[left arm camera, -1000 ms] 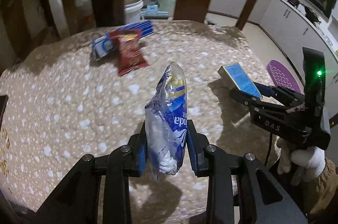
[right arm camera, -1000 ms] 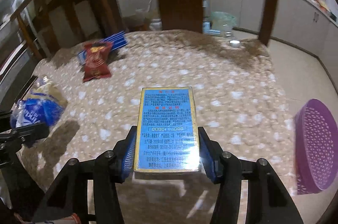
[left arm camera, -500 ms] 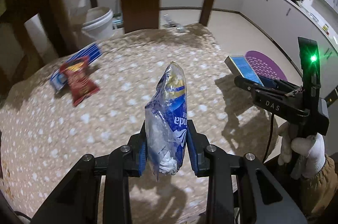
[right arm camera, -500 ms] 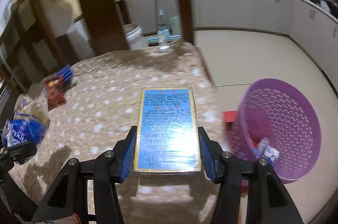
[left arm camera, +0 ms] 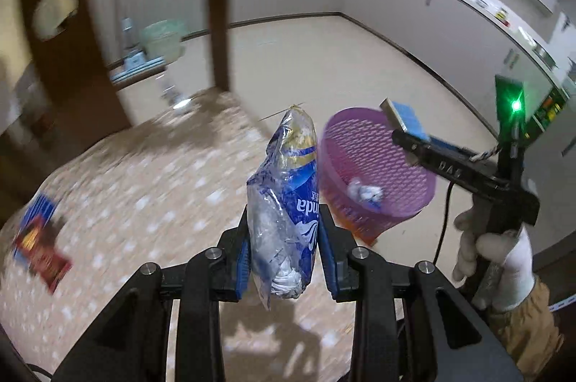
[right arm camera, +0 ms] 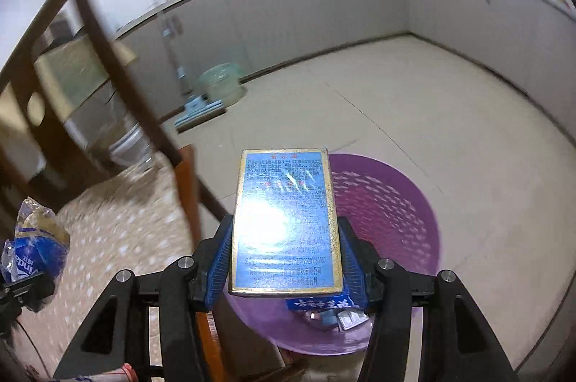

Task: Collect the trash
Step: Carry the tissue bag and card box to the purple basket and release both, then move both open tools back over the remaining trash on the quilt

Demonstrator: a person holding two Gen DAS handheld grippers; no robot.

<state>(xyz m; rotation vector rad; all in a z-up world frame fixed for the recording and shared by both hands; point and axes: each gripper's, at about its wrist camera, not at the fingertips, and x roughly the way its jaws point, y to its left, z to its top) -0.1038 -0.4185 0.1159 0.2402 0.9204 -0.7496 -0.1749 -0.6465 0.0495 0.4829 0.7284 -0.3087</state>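
Over the purple basket (right arm camera: 388, 212) now, right claw (right arm camera: 284, 259) clamps the blue box (right arm camera: 284, 220); left claw (left arm camera: 282, 252) grips the wrapper (left arm camera: 284, 202).

The right gripper (right arm camera: 284, 259) clamped a flat blue gold-edged printed box (right arm camera: 284, 220) above a round purple perforated plastic basket (right arm camera: 392, 212) containing scraps, standing on the pale tiled floor (right arm camera: 414, 101).

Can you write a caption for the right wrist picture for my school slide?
The right gripper holds a blue box above the purple basket.
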